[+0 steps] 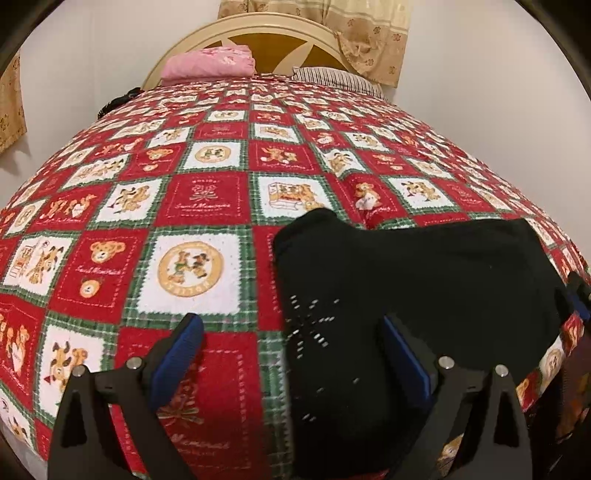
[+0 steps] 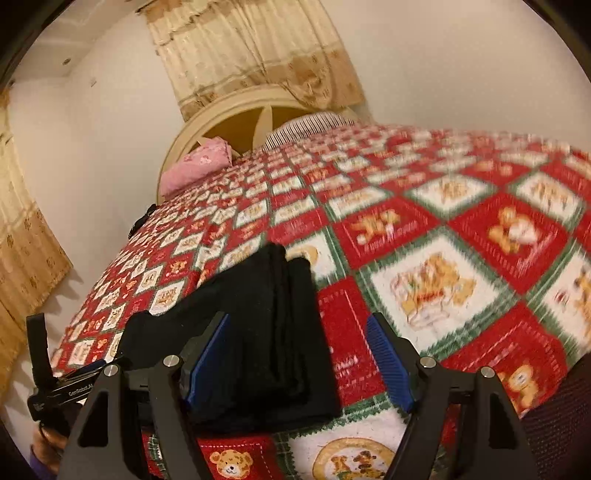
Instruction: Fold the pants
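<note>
The black pants (image 1: 424, 288) lie folded into a thick stack on the red patchwork bedspread (image 1: 192, 269) near the bed's front edge. My left gripper (image 1: 291, 336) is open just above the bed, its right finger over the stack's left part and its left finger over bare quilt. A fingertip (image 1: 576, 291) of the right gripper shows at the stack's far right side. In the right wrist view, the pants (image 2: 273, 314) show their layered folded edge. My right gripper (image 2: 299, 350) is open, straddling that edge, with its pads clear of the cloth.
A pink pillow (image 1: 210, 62) and a striped pillow (image 1: 332, 77) lie at the cream headboard (image 1: 258, 29). Beige curtains (image 2: 251, 48) hang behind. Wide quilt (image 2: 424, 288) stretches beyond the pants. A person's hand (image 2: 48, 443) holds the left gripper's housing (image 2: 62, 391) at lower left.
</note>
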Tool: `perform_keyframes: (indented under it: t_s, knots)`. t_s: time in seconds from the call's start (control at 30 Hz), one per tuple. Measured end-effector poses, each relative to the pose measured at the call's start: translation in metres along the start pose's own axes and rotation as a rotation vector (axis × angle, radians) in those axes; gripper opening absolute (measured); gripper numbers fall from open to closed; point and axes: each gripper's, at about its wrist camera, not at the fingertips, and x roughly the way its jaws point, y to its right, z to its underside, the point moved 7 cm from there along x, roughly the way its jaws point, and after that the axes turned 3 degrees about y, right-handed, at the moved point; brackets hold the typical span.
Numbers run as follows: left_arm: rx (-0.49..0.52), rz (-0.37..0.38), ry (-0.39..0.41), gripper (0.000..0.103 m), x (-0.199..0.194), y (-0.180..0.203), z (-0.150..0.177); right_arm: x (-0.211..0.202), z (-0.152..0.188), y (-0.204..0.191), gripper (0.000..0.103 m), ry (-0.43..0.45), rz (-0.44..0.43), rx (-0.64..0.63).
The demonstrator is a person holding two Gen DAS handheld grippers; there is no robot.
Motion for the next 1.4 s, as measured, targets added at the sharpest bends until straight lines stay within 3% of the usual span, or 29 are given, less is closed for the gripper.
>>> perform_keyframes:
  t_s: [0.17, 0.23, 0.4, 0.5, 0.67, 0.8, 0.93, 1.1, 1.23, 1.33, 1.4]
  knots:
    - [-0.029, 0.006, -0.007, 0.098, -0.013, -0.022, 0.011, -0.017, -0.008, -0.039, 0.076, 0.056, -0.059, -0.155]
    - [-0.039, -0.01, -0.01, 0.098, -0.018, -0.032, 0.015, -0.017, 0.0, -0.066, 0.068, 0.038, -0.123, -0.224]
    - [-0.053, 0.009, -0.003, 0.098, -0.033, -0.046, 0.023, 0.003, 0.04, -0.124, 0.037, -0.101, -0.279, -0.315]
    - [-0.051, 0.041, -0.007, 0.098, -0.032, -0.04, 0.024, 0.014, 0.05, -0.157, 0.037, -0.129, -0.323, -0.381]
    - [-0.122, 0.226, -0.03, 0.097, -0.016, -0.011, 0.026, 0.05, 0.04, -0.212, 0.037, -0.19, -0.4, -0.507]
    - [-0.119, 0.24, 0.0, 0.097, -0.013, 0.0, 0.026, 0.089, 0.033, -0.238, 0.037, -0.295, -0.466, -0.539]
    - [-0.128, 0.295, 0.008, 0.089, -0.015, 0.004, 0.026, 0.129, 0.033, -0.245, 0.052, -0.4, -0.472, -0.554]
    - [-0.159, 0.371, 0.001, 0.088, -0.014, 0.01, 0.026, 0.184, 0.05, -0.239, 0.052, -0.594, -0.508, -0.452]
    - [-0.134, 0.423, -0.022, 0.088, -0.014, 0.023, 0.027, 0.194, 0.064, -0.244, 0.052, -0.672, -0.563, -0.45]
    - [-0.171, 0.432, -0.024, 0.075, -0.012, 0.019, 0.025, 0.19, 0.065, -0.248, 0.05, -0.692, -0.585, -0.502]
    - [-0.222, 0.445, -0.031, 0.056, -0.01, 0.012, 0.025, 0.188, 0.067, -0.248, 0.033, -0.705, -0.582, -0.514]
